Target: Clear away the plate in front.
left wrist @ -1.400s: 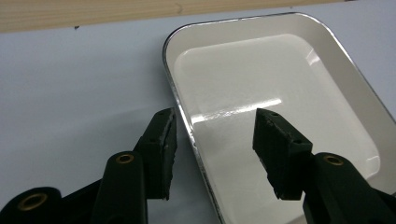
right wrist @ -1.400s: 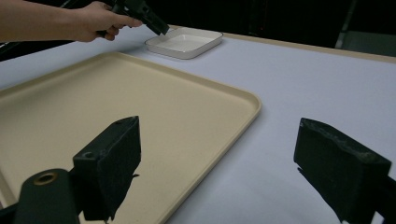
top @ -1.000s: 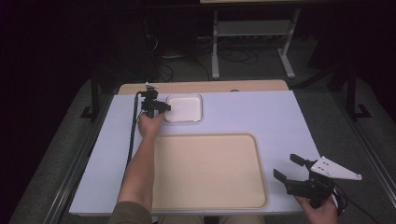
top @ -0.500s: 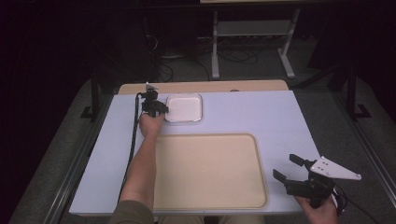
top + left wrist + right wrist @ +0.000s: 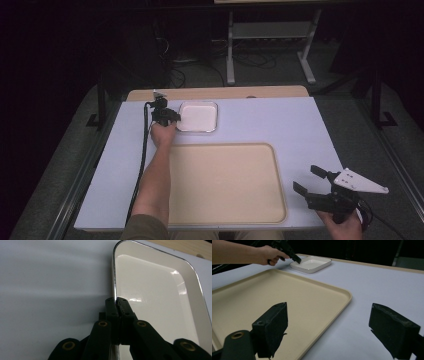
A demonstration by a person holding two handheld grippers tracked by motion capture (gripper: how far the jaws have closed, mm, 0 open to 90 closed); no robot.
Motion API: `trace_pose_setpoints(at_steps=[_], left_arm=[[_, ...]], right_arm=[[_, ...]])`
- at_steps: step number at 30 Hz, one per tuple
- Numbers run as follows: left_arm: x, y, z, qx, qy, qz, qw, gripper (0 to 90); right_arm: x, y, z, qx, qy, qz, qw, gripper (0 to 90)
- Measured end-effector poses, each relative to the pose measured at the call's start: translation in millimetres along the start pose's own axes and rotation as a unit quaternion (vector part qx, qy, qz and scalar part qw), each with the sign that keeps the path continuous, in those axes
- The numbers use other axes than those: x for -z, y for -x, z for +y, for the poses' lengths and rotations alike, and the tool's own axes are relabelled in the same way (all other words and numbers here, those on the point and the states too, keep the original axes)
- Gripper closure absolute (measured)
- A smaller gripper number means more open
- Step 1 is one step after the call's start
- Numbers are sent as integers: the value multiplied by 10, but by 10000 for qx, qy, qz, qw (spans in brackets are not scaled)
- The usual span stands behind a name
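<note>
Your left gripper [image 5: 117, 305] has just closed, pinching the near rim of the shallow white enamel dish [image 5: 155, 287], which sits flat on the table straight ahead, likely for lifting. Your right gripper [image 5: 316, 181] waits open beside the large beige plastic tray [image 5: 225, 185].

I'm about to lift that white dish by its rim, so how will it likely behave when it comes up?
The dish looks rigid, so it should hold its shape. Its glossy glaze may be slippery, and the left claw pinches only the thin rim at one side, so the far side will probably sag or swing. It looks like enamel or ceramic, so likely chips if dropped.
</note>
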State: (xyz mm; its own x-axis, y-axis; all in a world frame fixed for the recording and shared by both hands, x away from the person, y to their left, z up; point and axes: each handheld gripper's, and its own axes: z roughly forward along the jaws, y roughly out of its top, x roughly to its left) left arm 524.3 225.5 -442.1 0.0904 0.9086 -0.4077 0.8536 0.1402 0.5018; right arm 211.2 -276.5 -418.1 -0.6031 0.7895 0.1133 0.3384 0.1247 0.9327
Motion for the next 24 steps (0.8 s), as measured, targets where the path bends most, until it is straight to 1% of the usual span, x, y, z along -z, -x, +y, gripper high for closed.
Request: trace_pose_setpoints(at_steps=[3,5,9,12,15,17,21,22,24], left_arm=[[10,-4,-2,9,12,3,10000,884],[29,3,-6,-14,68,18,10000,884],[64,8,-8,33,142,-11,9999,884],[104,19,4,-20,184,49,9998,884],[135,23,13,-12,211,25,9998,884],[156,38,19,-104,239,64,9996,885],[165,34,21,-52,256,16,9997,885],[176,44,23,-88,272,2,9996,885],[187,47,26,-59,280,-40,9996,885]], right_arm=[[2,-4,2,1,7,-1,10000,145],[3,-3,2,-3,7,-1,10000,145],[6,-7,3,-2,6,2,10000,145],[9,-7,3,-5,16,4,10000,145],[10,-5,3,-3,22,9,10000,145],[11,-7,4,-2,25,5,10000,145],[8,-10,6,17,28,5,10000,145],[6,-11,6,21,24,6,10000,145],[6,-11,6,20,27,6,10000,145]])
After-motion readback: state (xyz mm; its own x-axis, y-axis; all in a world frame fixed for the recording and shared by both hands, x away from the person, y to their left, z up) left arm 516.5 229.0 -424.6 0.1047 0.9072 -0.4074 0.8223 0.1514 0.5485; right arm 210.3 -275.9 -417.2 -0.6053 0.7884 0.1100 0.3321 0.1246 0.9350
